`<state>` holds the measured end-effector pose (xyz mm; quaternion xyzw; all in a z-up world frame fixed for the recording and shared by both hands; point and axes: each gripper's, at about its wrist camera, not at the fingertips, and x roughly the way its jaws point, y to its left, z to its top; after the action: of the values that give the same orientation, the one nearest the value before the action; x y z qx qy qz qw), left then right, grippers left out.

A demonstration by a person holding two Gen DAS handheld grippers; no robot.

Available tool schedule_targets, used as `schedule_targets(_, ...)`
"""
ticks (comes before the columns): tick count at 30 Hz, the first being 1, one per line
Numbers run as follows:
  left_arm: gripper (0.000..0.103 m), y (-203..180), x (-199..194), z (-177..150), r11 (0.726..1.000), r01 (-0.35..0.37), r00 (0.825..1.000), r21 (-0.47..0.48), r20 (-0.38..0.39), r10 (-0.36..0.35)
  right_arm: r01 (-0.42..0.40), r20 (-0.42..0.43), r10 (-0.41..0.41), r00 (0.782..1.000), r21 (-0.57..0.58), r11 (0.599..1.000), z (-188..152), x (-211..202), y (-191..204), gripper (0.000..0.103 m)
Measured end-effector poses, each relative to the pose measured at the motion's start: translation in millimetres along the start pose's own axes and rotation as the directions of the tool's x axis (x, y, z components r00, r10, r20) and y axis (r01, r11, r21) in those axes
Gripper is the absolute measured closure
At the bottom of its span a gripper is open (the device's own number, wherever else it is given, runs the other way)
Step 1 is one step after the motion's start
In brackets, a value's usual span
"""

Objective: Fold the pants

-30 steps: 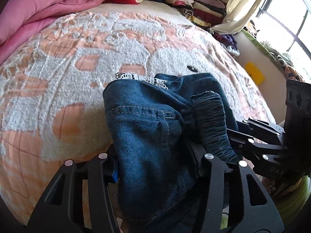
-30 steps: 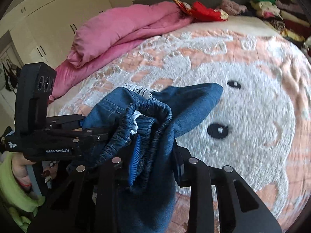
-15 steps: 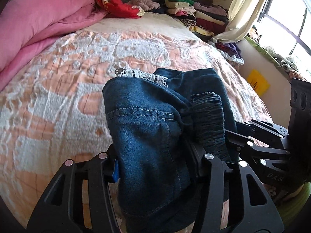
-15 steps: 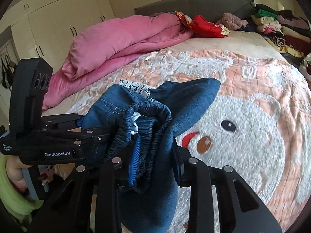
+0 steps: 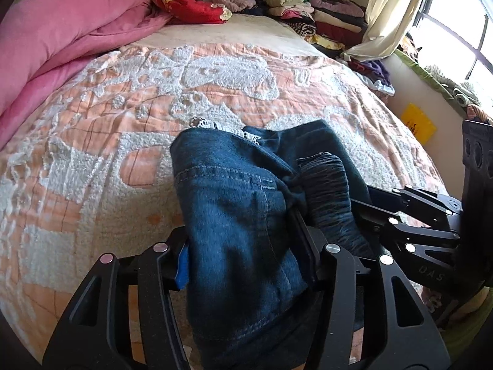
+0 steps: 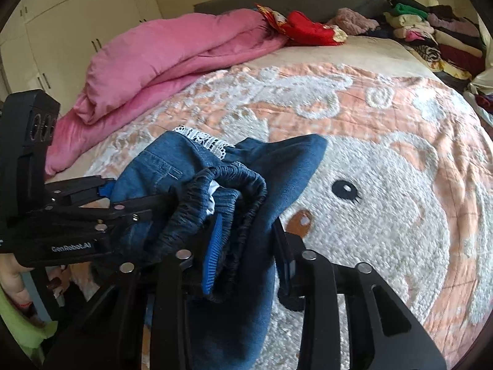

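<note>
Denim pants (image 5: 243, 215) carried bunched over the near edge of the bed (image 5: 101, 166), between two hand-held grippers.

The left gripper (image 5: 246, 256) clasped the denim body and the right gripper (image 6: 246, 246) the gathered elastic waistband (image 6: 222, 197), both sets of jaws having just eased wider with cloth between them, apparently to set the bundle down. The pants' long axis ran away from the near edge, lace-trimmed end (image 6: 206, 140) toward the headboard.

Daylight floods from the overexposed window (image 5: 456, 43) (right side), fisheye edges curve darkly, nearby denim slightly blurred.
</note>
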<state>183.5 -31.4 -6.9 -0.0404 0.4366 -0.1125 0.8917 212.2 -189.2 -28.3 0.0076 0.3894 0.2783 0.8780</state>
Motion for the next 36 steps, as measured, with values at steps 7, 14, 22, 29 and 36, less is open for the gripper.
schedule_targets(7,0.039,6.7,6.9,-7.4,1.0,-0.022,0.999,-0.009,-0.025,0.021,0.044,-0.019,-0.043,0.999,0.035,0.998,-11.2,1.7,-10.6,0.049)
schedule_targets(14,0.035,11.2,21.0,-17.4,0.999,-0.035,0.997,-0.018,-0.065,0.034,0.106,-0.086,-0.101,0.991,0.05,0.993,-24.6,13.5,-22.1,0.04)
schedule_targets(22,0.031,11.5,11.5,-20.1,0.999,-0.028,0.999,-0.022,-0.044,0.027,0.122,-0.061,-0.118,0.991,0.061,0.991,-30.1,-3.7,-17.9,0.028)
schedule_targets(29,0.021,11.6,-17.1,-23.9,0.999,-0.028,1.0,-0.025,0.007,0.028,0.115,0.031,-0.117,0.993,0.071,0.991,-29.8,-41.6,-9.4,0.01)
schedule_targets(36,0.01,9.7,-54.3,-30.7,0.999,-0.034,0.997,-0.022,0.065,0.036,0.155,0.099,-0.157,0.983,0.028,0.987,-30.6,-75.7,10.8,0.01)
